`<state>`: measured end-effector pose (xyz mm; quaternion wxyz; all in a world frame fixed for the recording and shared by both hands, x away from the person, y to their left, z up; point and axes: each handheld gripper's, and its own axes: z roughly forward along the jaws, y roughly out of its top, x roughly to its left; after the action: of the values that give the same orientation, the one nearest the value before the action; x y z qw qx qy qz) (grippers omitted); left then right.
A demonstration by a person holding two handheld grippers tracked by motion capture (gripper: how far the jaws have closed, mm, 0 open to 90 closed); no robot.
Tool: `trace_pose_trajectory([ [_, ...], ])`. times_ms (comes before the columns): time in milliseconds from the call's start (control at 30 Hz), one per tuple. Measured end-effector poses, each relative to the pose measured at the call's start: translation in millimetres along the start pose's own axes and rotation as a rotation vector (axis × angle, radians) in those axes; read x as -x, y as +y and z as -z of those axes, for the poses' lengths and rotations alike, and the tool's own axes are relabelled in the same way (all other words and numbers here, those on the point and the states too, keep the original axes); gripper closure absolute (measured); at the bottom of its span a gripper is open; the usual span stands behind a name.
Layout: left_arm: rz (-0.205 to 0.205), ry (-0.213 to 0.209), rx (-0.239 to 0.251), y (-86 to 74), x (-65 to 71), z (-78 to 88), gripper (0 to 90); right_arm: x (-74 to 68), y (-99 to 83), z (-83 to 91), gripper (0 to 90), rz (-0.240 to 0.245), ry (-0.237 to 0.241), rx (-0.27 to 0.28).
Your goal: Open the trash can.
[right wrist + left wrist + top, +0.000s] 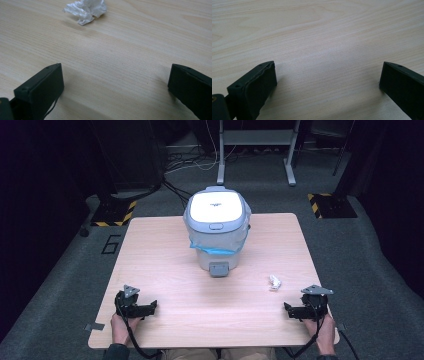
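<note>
Left hand-held gripper (152, 307): jaws spread wide with nothing between them; it rests low at the near left corner of the worktop (165, 270), jaws pointing inward toward the right one. In its own view (327, 82) bare pale wood lies between the two black jaws.
Right hand-held gripper (288, 309): jaws likewise spread wide and empty, at the near right corner, pointing toward the left one. Its own view (115, 85) shows bare wood in the gap.
Hands: the left hand (121, 325) and right hand (325, 331) each grip a tool from the near edge; a cable trails back from each.
Crumpled white scrap (274, 281): small, wrinkled, paper- or plastic-like, lying loose on the worktop just ahead of the right hand-held gripper and a little to its inner side; apart from the jaws. In the right gripper view it sits beyond the jaws, up and left (86, 9).
Bin (218, 227): grey-white lidded container with a clear liner bunched around its body, a blue band, and a grey pedal at the front; it stands well ahead of both tools, between them, near the far edge. The lid is closed.
Path: open wood lies between the scrap and the right jaws.
Floor (370, 255): grey carpet, with frame legs and yellow-black striped bases beyond the worktop.
</note>
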<state>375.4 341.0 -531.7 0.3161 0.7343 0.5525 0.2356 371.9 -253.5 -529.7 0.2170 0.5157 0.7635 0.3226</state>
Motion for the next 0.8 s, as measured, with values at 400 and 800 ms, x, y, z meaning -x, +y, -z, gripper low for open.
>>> trace_pose_trajectory([
  [400,-0.008,-0.031,0.005,14.1,7.5,4.4,2.8,0.0,0.0,0.0,0.0,0.0,0.0,0.0],
  [800,-0.052,-0.063,0.019,35.0,19.1,7.0,3.0,0.0,0.1,0.0,0.0,-0.001,0.0,0.0],
])
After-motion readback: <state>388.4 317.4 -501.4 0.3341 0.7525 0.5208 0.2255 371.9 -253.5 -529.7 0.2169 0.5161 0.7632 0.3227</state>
